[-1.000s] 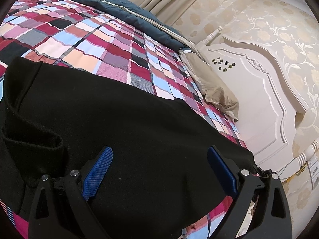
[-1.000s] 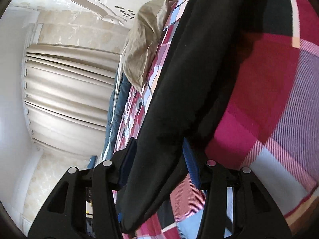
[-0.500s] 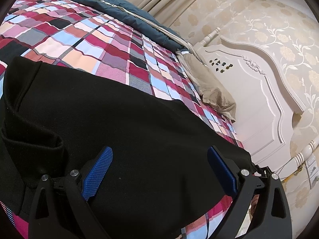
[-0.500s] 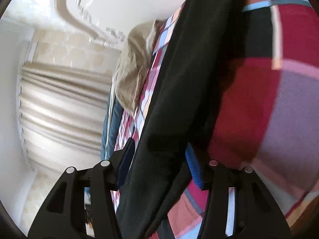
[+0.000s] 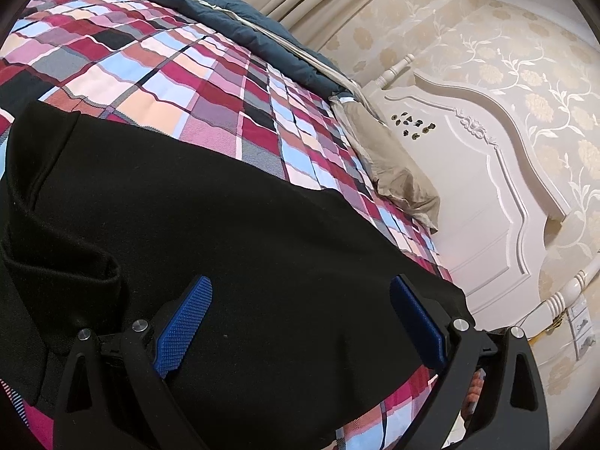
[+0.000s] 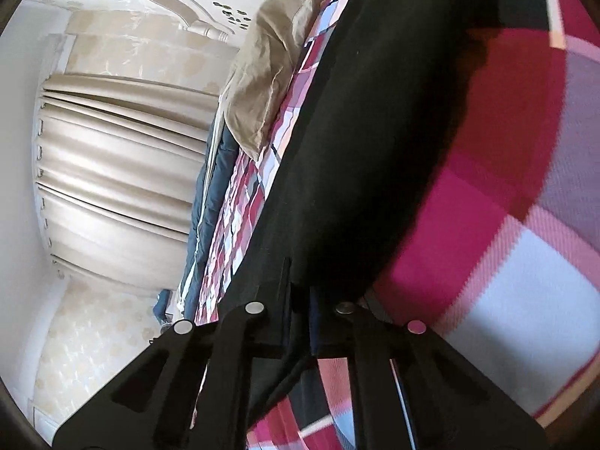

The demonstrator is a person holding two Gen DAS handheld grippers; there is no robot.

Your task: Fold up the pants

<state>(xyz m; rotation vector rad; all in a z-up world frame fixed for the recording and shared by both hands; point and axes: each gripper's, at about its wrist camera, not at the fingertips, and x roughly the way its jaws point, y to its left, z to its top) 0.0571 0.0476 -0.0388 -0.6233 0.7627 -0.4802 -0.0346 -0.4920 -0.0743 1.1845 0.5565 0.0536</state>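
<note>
Plainly, the black pants lie flat across the plaid bed. Right claw has just closed, pinching their edge; left claw is spread wide above them.

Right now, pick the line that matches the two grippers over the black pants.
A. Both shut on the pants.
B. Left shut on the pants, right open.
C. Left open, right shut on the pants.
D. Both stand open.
C. The left gripper has its blue pads spread wide above the black pants, while the right gripper has just closed, its fingers drawn together on the fabric's edge.
</note>
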